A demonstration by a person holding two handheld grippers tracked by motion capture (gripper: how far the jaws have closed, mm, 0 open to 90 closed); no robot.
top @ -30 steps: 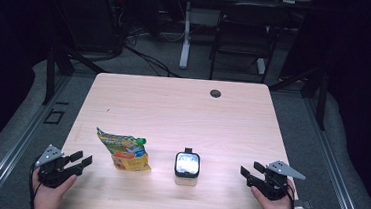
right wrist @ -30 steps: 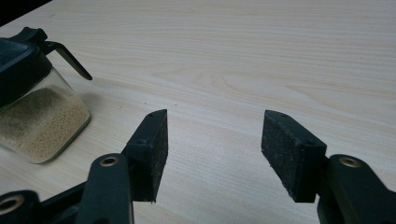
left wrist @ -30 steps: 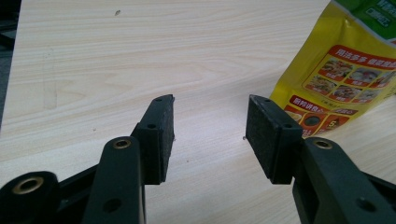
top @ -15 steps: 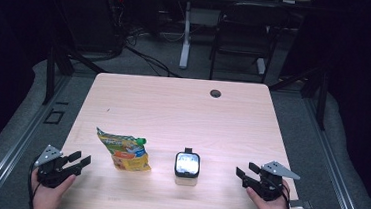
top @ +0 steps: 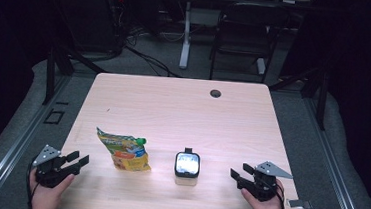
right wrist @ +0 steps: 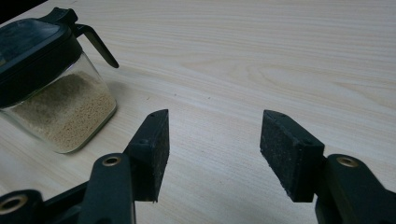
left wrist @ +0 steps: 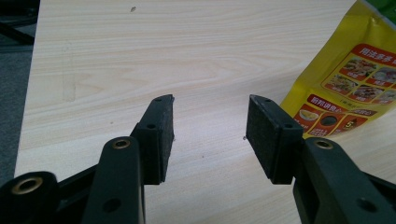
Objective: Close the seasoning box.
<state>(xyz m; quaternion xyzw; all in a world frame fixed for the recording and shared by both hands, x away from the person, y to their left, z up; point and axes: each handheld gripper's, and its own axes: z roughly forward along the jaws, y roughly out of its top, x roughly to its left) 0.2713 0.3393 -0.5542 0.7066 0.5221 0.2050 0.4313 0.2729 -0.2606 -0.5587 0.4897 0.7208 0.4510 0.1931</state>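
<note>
A yellow snack pouch [top: 124, 152] with a green cap lies flat on the near left of the wooden table [top: 173, 108]; its printed corner [left wrist: 348, 88] shows at the right of the left gripper view. A clear jar [top: 187, 167] with a black lid stands near the table's front middle; the jar [right wrist: 49, 88] holds tan granules. My left gripper [top: 80, 159] rests at the front left corner, open, with bare wood between its jaws [left wrist: 210, 133]. My right gripper [top: 238, 175] sits at the front right, open and empty [right wrist: 214, 140], to the right of the jar.
A round black grommet [top: 216, 93] sits near the table's far edge. Beyond the table stand a dark chair [top: 244, 34] and a white desk leg [top: 186, 34] on grey carpet. Cables lie on the floor at the back left.
My right gripper has shifted a little leftward toward the jar. The left gripper, pouch and jar have stayed put.
</note>
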